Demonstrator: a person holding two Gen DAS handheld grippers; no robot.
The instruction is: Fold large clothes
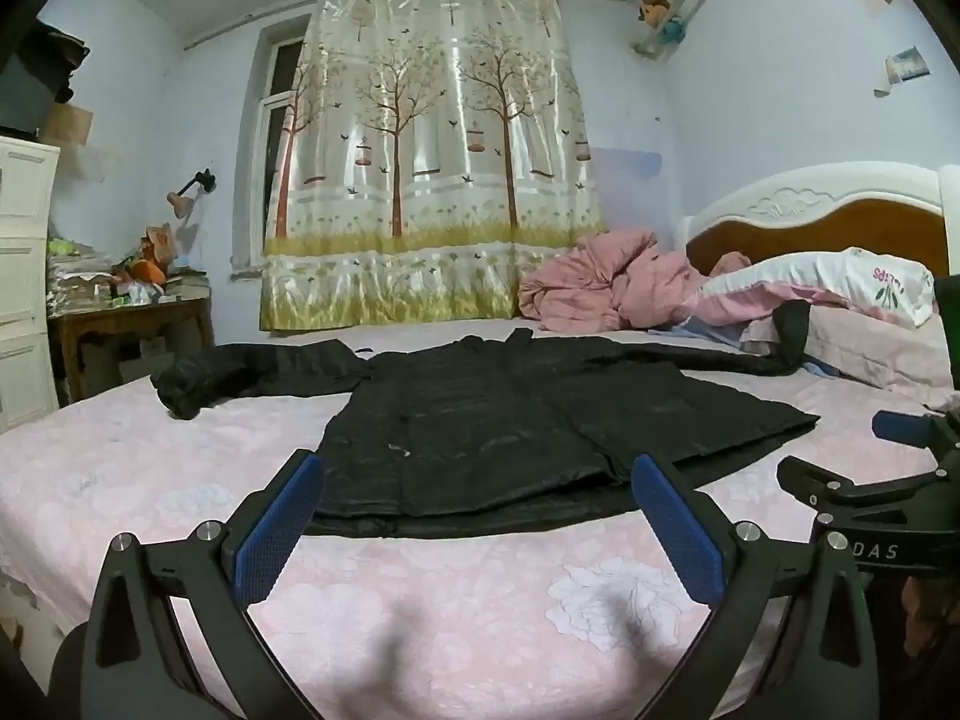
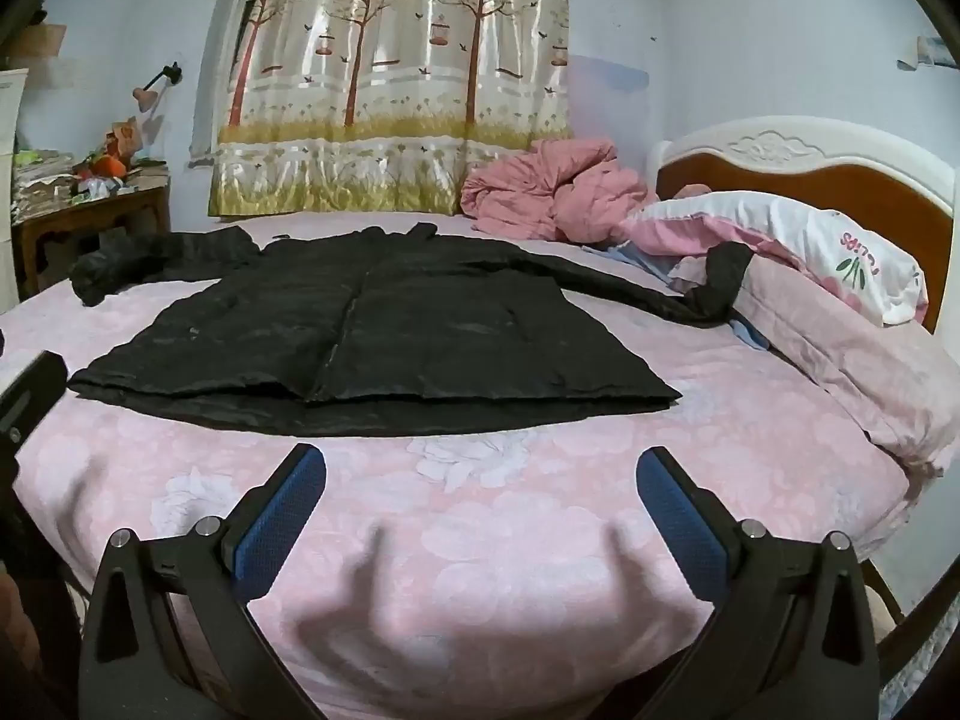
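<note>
Both tools, left [image 1: 477, 483] and right [image 2: 480, 474], spread apart near black coat [image 2: 366, 330] hem.

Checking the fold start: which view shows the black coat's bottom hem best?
The right wrist view: the black padded coat's whole hem lies unobstructed. In the left wrist view, the left tool's fingers cover parts of the hem.

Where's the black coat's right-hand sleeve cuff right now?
In the right wrist view, the sleeve cuff sits at right, propped against the pink-and-white pillow near the headboard, beyond the black coat.
</note>
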